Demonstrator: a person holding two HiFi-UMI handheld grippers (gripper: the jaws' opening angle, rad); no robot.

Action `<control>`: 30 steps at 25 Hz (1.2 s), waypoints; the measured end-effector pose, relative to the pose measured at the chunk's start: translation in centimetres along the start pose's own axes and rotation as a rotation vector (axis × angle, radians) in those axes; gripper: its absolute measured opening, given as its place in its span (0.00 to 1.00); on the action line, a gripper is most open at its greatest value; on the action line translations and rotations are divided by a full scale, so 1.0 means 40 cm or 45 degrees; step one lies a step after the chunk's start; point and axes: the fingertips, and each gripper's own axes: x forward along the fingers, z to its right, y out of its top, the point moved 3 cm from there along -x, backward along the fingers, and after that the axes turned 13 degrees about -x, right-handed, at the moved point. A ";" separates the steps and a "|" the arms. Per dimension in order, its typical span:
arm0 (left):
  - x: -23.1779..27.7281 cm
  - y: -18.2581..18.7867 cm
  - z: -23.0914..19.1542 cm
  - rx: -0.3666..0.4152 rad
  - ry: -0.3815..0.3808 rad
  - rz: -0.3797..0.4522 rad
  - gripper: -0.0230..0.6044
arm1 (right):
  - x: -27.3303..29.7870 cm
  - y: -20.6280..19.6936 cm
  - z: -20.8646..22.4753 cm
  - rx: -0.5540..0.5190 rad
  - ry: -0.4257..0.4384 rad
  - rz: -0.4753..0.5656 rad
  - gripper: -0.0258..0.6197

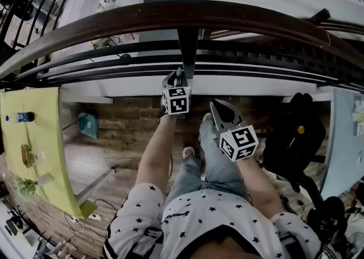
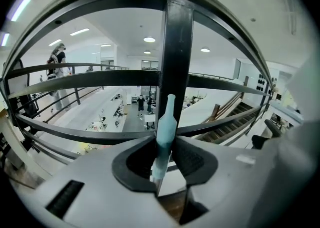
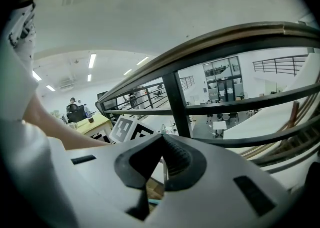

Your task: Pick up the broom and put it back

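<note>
Left tongs (image 1: 177,77) are clamped on the broom (image 2: 164,128), gripping its pale teal handle. The handle stands upright between the pads, its tip poking above them, right in front of the black railing post (image 2: 178,46). Right tongs (image 3: 161,138) hover just beside, tips pressed together, nothing between them.

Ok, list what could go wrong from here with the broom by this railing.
1. The left gripper pinches the broom handle close to its teal top end. The long shaft below could swing or slide out of the fingers.
2. The railing post stands right behind the handle, so pushing forward may knock the handle against it.
3. People stand far below beyond the rails. A broom slipping through could fall toward them.
</note>
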 end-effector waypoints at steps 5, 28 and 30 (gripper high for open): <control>-0.059 -0.022 -0.004 -0.004 -0.009 0.017 0.21 | -0.034 0.009 -0.044 -0.010 -0.004 0.020 0.03; -0.403 -0.101 -0.045 -0.047 0.015 0.032 0.21 | -0.179 0.047 -0.245 -0.082 -0.015 0.078 0.03; -0.431 -0.100 -0.045 -0.055 0.011 0.045 0.21 | -0.192 0.054 -0.257 -0.091 -0.018 0.083 0.03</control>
